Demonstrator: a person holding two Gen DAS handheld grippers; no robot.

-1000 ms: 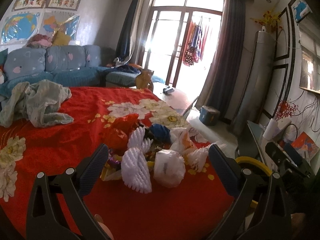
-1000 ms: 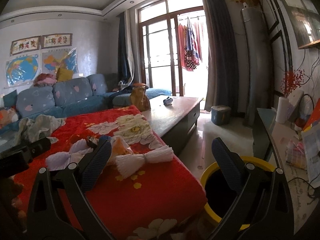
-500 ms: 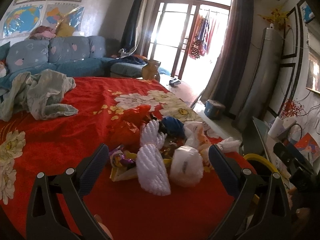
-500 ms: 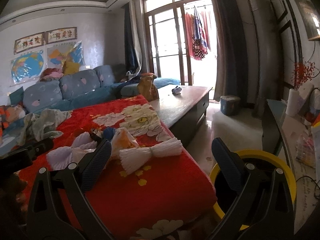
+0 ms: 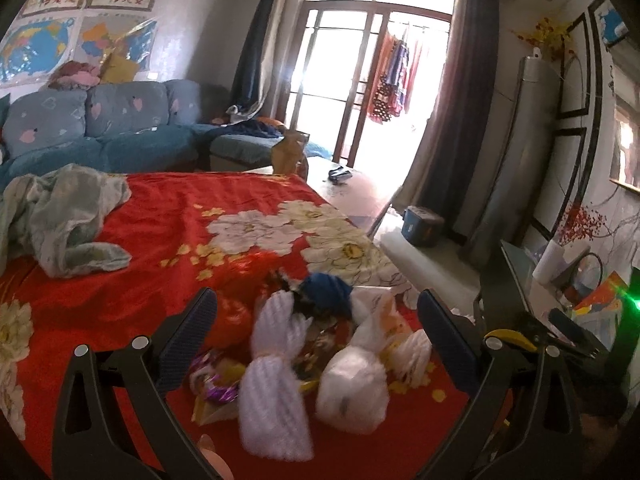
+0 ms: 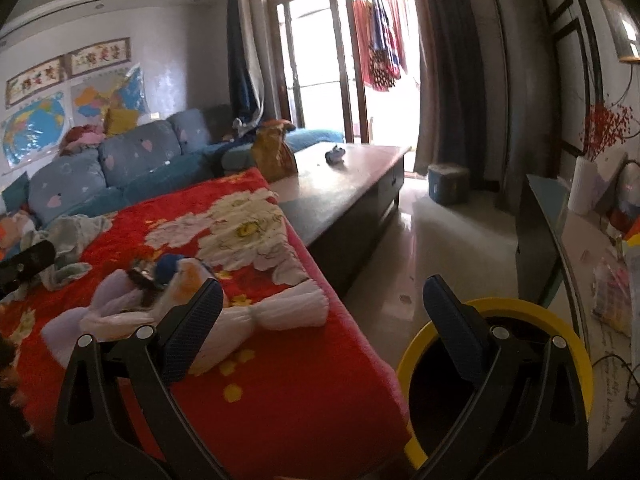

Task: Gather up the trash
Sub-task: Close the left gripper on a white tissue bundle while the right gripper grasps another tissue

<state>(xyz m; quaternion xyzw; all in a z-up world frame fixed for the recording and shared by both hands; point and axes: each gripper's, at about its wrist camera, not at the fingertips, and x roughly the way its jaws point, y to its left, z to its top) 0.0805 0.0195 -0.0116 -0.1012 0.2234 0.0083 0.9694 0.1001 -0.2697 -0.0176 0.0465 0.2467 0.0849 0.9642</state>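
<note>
The left gripper hung spread and empty. Between its fingers, on a fuzzy red flowered blanket, lay the trash pile: pleated white paper fans, a crumpled white wad, shiny foil wrappers, something dark blue behind. The right gripper, also spread and empty, had a pleated paper bow beside its left finger and the yellow-rimmed bin below its right. Collection looked barely begun; the bin's inside was too dark to judge.
</note>
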